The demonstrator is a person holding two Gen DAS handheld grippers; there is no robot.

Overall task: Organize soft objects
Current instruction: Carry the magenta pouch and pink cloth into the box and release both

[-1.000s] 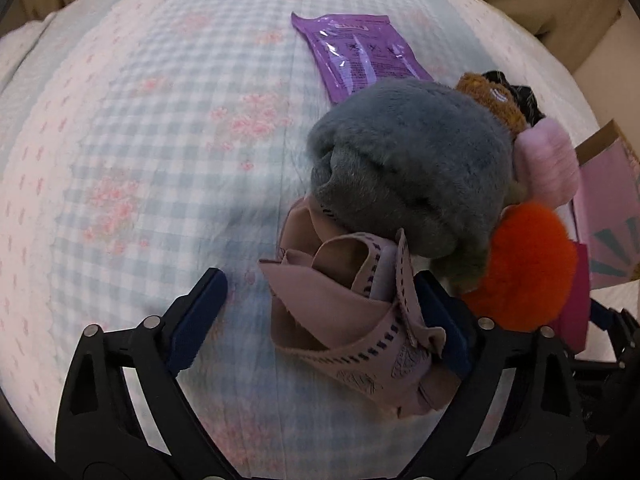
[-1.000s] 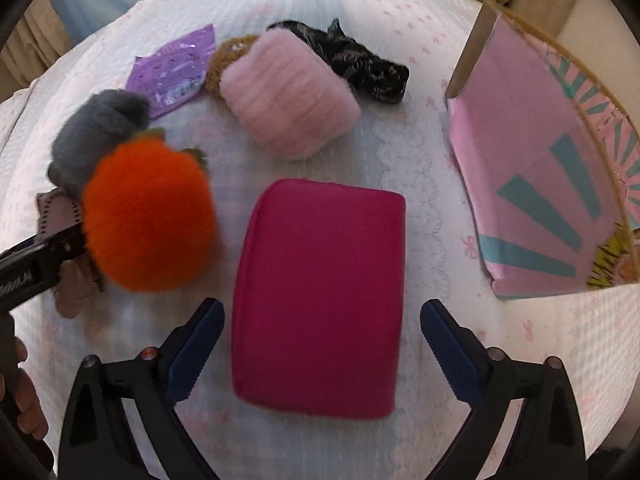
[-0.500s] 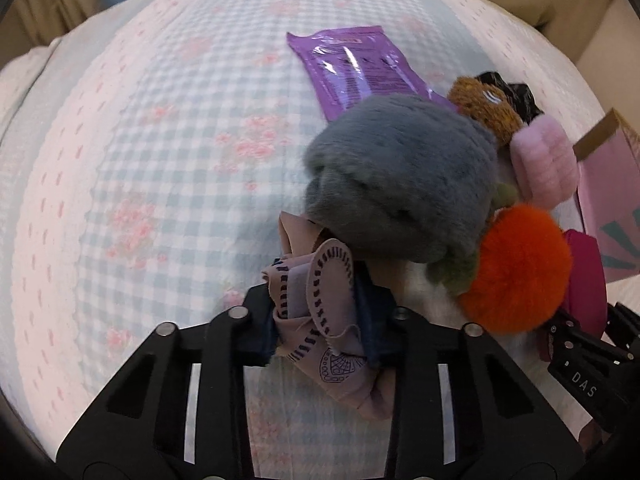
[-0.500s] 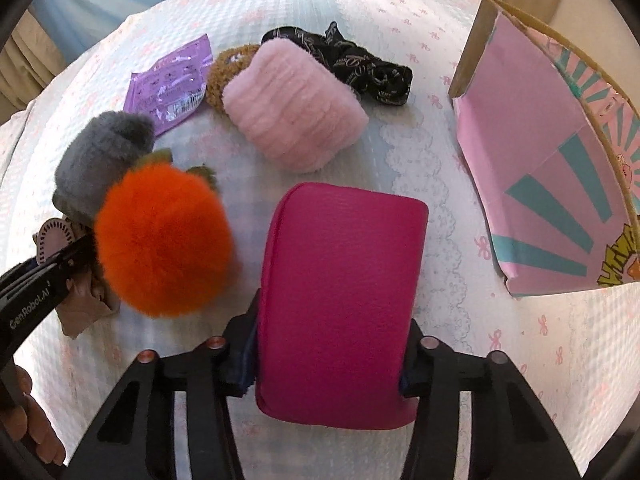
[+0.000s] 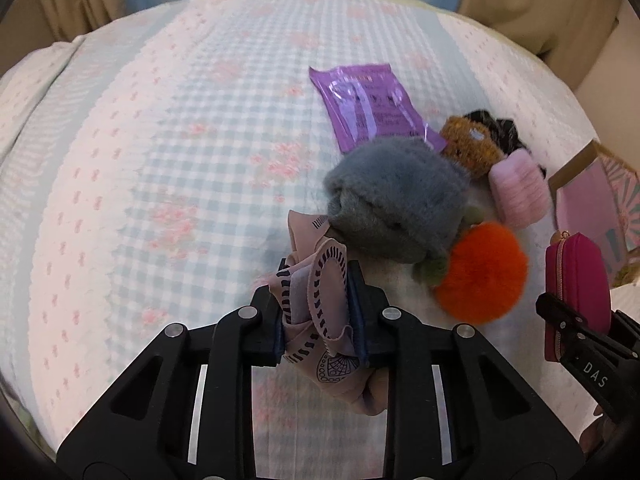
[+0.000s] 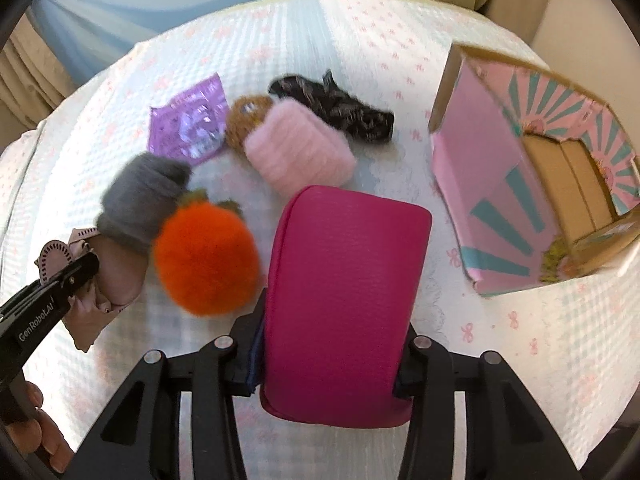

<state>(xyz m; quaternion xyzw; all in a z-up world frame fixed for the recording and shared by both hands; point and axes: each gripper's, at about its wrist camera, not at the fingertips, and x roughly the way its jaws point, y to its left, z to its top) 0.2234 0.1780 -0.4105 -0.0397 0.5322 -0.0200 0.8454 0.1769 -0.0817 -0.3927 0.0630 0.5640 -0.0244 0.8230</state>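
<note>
Pouch [image 6: 344, 300] and cloth [image 5: 316, 300] lifted off the gingham bedspread [image 5: 160, 200]

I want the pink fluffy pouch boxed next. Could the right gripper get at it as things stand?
Probably not yet: the right gripper is closing on the magenta pouch, so its jaws are full. The pink fluffy pouch itself lies uncovered just beyond.

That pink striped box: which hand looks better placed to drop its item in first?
The right, probably. Its tongs are closing on the magenta pouch, and the open box lies just beside it. The left tongs, clamping the mauve cloth, sit beyond the plush toys.
</note>
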